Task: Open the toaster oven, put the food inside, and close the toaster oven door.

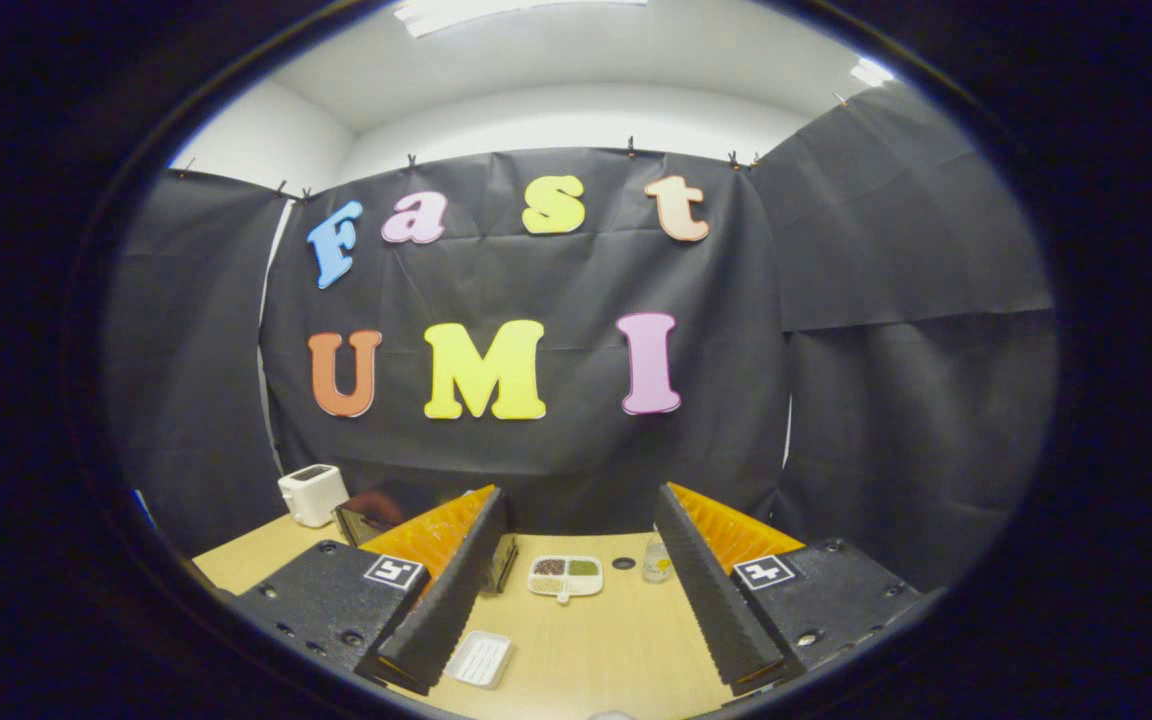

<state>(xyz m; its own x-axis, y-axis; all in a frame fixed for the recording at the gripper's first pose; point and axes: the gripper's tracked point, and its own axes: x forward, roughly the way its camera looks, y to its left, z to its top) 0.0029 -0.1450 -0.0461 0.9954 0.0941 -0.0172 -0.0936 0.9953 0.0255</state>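
Observation:
My gripper [576,668] is open, held above the wooden table [616,640] with nothing between its fingers. The toaster oven [368,514], a dark box with a reflective glass front, stands at the back left of the table, and my left finger [446,590] hides most of it. I cannot tell how its door stands. A white divided dish [565,577] holding dark, green and pale food lies ahead, between and beyond the fingers. A small white ribbed tray [479,659] lies close by, just inside the left fingertip.
A white pop-up toaster [312,493] stands at the back left corner, left of the oven. A small clear jar [657,562] sits beside the right finger, and a dark round hole [623,563] marks the tabletop near it. Black cloth walls close the booth behind.

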